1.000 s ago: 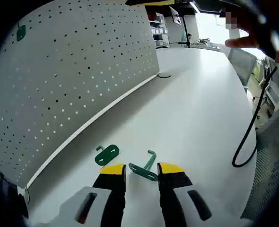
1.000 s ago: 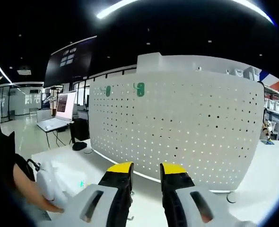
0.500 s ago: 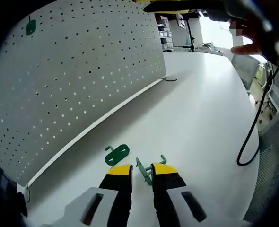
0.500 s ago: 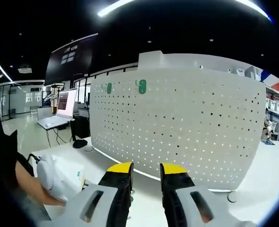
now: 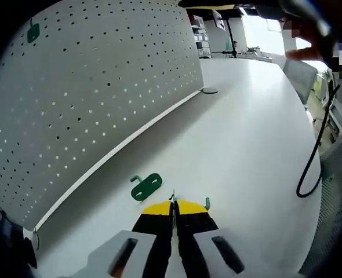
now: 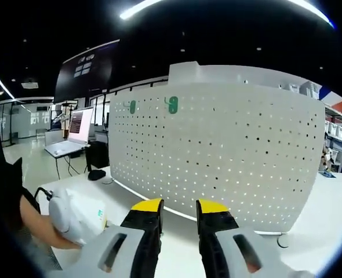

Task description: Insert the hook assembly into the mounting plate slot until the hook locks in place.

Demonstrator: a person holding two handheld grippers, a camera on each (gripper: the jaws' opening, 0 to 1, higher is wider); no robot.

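Two yellow-tipped jaws of the left gripper [image 5: 174,207] pinch the green hook [image 5: 206,202] just beside the green mounting plate [image 5: 146,187] near the pegboard [image 5: 90,87], while the right gripper [image 6: 179,208] hangs agape.

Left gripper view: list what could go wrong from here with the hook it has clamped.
1. The left gripper pinches the thin green hook near one end, so it may twist or slip when lifted.
2. The green mounting plate lies loose on the white table, close beside the jaws; a lift or swing could knock it.
3. The right gripper hangs open facing the pegboard, so nothing steadies the plate.
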